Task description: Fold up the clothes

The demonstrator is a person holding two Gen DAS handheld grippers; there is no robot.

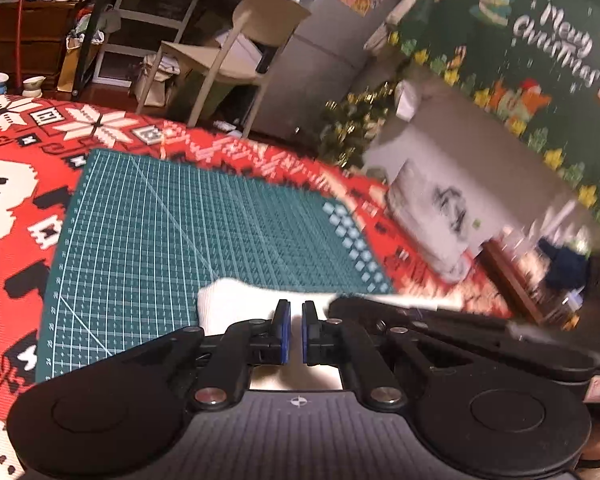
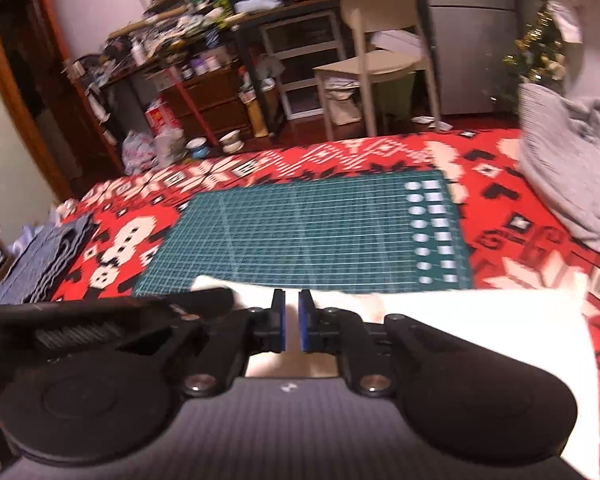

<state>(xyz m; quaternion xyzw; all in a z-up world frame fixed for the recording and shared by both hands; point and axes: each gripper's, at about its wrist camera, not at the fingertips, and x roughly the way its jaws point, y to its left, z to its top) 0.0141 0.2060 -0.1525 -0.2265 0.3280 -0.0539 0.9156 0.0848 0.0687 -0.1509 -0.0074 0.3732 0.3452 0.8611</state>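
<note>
White cloth (image 2: 440, 320) lies at the near edge of the green cutting mat (image 2: 320, 232), spilling off its right side onto the red patterned blanket (image 2: 540, 240). Both grippers work along that near hem: the left gripper (image 1: 296, 332) and the right gripper (image 2: 291, 326) each have their blue pads nearly together with white fabric between them, so each looks clenched on the cloth's edge, though the pinch itself is partly hidden. Judging by the flat, wide spread, folding seems at an early stage; no crease shows yet. A grey garment (image 2: 572, 168) heaped at the far right and a bluish stack (image 2: 44, 256) at the left suggest more pieces waiting or finished. Most of the mat beyond the hem lies bare, giving room to carry the edge forward; the blanket's far border is well apart.
</note>
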